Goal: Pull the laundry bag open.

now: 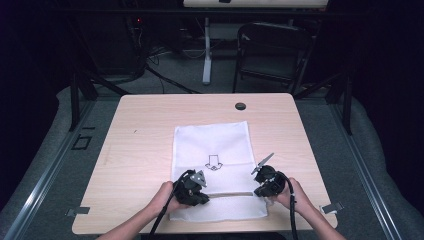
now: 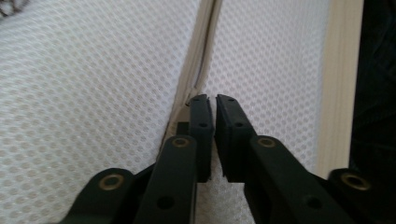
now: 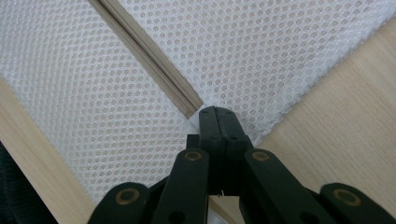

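The white mesh bag [image 1: 212,150] bears no readable words, only a small black outline of an arrow [image 1: 213,162] printed near its middle, pointing toward the person. The bag lies flat on the pale wooden worktop [image 1: 140,150], a little toward the person's edge, and its fabric is a fine honeycomb of small holes. A zipper [image 1: 232,194] crosses the bag below the arrow, with a cream tape and a dark line of teeth. At the zipper's left end, the left claw [image 1: 204,196] rests with its jaws nearly together; whether they pinch the zipper pull there I cannot tell. At the zipper's right end, by the bag's right edge, the right claw [image 1: 259,191] is clamped on the bag's fabric.
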Demonstrator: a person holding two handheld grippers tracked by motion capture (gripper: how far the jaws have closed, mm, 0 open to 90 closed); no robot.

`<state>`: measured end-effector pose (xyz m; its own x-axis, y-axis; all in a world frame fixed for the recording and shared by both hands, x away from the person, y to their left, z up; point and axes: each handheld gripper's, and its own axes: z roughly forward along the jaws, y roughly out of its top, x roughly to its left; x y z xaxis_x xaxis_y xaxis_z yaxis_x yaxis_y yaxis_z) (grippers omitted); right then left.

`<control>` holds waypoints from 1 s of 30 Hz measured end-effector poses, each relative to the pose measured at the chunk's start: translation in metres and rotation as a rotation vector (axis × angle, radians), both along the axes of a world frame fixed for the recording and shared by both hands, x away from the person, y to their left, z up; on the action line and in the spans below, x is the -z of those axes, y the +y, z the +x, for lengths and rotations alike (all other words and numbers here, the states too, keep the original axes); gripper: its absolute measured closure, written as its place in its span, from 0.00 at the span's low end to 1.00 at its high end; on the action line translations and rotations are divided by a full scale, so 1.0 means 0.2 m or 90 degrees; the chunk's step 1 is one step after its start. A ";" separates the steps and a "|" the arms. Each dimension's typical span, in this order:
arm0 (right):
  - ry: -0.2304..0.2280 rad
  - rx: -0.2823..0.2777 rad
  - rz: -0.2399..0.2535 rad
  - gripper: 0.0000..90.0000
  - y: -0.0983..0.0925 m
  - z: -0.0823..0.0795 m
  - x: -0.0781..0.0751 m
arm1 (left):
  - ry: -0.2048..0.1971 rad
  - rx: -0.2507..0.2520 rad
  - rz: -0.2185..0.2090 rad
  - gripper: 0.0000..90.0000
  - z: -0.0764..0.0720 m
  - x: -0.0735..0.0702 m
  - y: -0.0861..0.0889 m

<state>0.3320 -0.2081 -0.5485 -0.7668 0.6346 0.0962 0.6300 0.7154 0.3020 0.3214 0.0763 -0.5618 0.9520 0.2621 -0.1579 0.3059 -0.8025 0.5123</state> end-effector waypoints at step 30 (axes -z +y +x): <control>0.002 0.002 -0.002 1.00 0.00 0.00 0.00 | -0.067 0.015 0.020 0.90 0.05 -0.01 0.01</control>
<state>0.3322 -0.2076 -0.5484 -0.7650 0.6367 0.0966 0.6325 0.7148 0.2983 0.3314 0.0777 -0.5592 0.9690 0.2424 -0.0488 0.2324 -0.8252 0.5148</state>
